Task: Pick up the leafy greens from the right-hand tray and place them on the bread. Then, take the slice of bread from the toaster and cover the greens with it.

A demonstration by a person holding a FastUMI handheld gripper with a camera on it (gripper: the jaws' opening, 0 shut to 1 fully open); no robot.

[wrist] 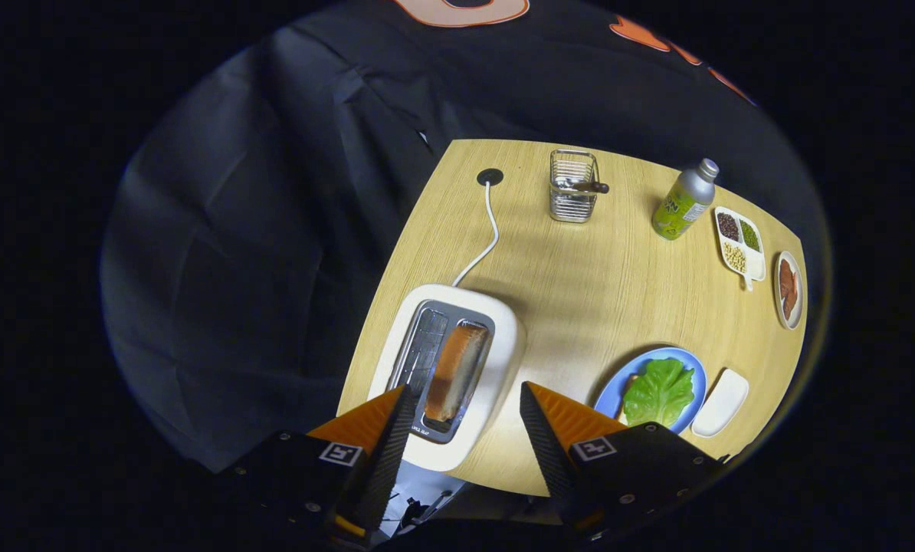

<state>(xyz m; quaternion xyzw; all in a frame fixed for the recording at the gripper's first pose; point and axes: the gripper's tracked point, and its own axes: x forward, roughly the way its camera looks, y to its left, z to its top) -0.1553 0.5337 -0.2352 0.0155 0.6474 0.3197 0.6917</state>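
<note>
Where the pale wood table (580,307) ends, black cloth hangs as the booth wall behind and beside it. Landmark: white toaster (457,368) at the table's near edge. One bread slice (456,371) stands upright in its right slot; left slot bare. White cord (487,238) runs from the toaster's back to a round black grommet (490,177). Gripper (464,414) hangs above the toaster, fingers spread wide, grasping nothing; the slice lies between and just ahead of the tips. Right of the toaster: blue plate (618,387), greens (658,392) lying on it; white tray (721,402) beyond that. Far behind the toaster: wire basket (572,186), green bottle (684,201), divided dish (741,241) of seeds, small plate (788,290). Bottle label too small to read.
</note>
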